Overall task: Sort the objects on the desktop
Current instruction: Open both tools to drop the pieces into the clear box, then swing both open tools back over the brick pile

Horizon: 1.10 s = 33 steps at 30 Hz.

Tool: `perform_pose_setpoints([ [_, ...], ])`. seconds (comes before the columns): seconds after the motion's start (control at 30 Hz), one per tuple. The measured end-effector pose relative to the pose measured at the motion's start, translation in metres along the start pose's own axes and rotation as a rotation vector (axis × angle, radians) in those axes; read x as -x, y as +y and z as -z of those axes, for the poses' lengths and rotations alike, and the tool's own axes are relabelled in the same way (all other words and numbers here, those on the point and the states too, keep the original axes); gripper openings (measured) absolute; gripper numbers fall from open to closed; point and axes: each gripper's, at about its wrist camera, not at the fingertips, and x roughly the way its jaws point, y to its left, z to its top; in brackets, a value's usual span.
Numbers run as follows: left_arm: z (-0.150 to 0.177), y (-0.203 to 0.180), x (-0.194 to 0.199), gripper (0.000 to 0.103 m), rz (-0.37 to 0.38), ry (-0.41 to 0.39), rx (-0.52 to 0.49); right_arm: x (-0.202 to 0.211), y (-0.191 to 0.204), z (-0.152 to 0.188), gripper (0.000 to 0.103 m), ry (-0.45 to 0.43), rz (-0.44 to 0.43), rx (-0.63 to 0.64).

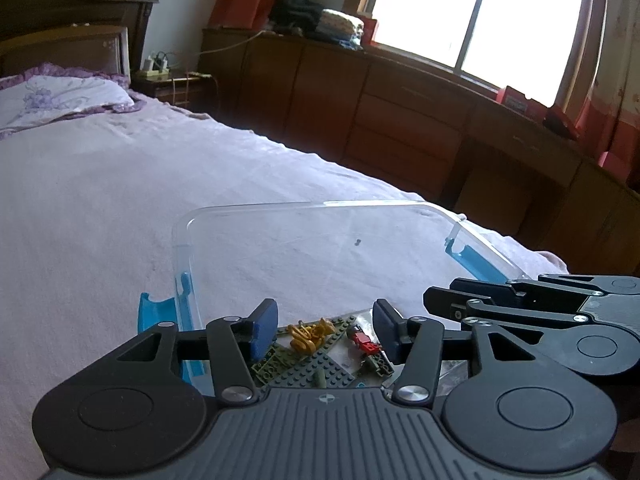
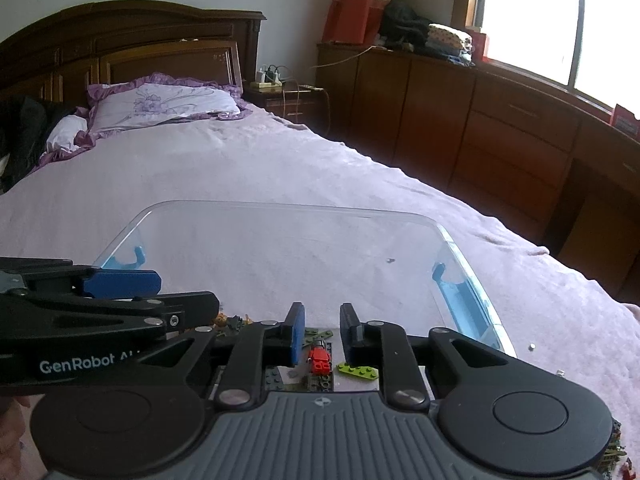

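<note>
Right gripper point(image 2: 322, 334), jaws apart, hovers over a red brick point(image 2: 319, 360) in the clear bin point(image 2: 280, 210); the left gripper point(image 1: 325, 330), also apart, crowds close, risking collision.

You are in a home bedroom: a bed point(image 2: 240, 168) with pillow point(image 2: 168, 106) and carved headboard point(image 2: 132, 36), a nightstand point(image 2: 288, 100), wooden cabinets point(image 2: 480, 120) under a curtained window point(image 1: 480, 12).

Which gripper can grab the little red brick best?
The right gripper, probably. The red brick lies just below its open jaws, while the left gripper sits over the yellow piece.
</note>
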Motion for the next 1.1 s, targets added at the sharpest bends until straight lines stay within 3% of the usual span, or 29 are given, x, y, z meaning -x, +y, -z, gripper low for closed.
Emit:
perform_pose_setpoints([
  [0.2, 0.000, 0.000, 0.000, 0.064, 0.005, -0.003, -0.005, -0.001, -0.009, 0.002, 0.037, 0.011, 0.026, -0.039],
  [0.27, 0.001, -0.002, 0.001, 0.073, 0.000, -0.016, -0.015, 0.001, -0.014, 0.003, 0.045, 0.008, 0.036, -0.062],
  [0.33, 0.001, -0.003, 0.003, 0.089, -0.011, -0.033, -0.018, 0.004, -0.020, 0.003, 0.048, 0.000, 0.047, -0.084],
  [0.47, 0.000, -0.003, 0.005, 0.091, -0.003, -0.044, 0.003, 0.019, -0.031, 0.004, 0.071, -0.044, 0.068, -0.109],
  [0.6, 0.000, -0.005, 0.007, 0.092, 0.016, -0.055, 0.008, 0.040, -0.042, 0.011, 0.077, -0.060, 0.095, -0.133],
  [0.67, 0.001, -0.009, 0.007, 0.093, 0.015, -0.056, -0.010, 0.052, -0.049, 0.018, 0.085, -0.056, 0.103, -0.155],
  [0.87, 0.005, -0.031, 0.006, 0.093, 0.019, -0.065, -0.096, 0.100, -0.069, 0.073, 0.088, 0.042, 0.110, -0.250],
  [1.1, 0.014, -0.065, 0.009, 0.094, 0.088, -0.059, -0.189, 0.188, -0.084, 0.170, 0.089, 0.122, 0.212, -0.391],
])
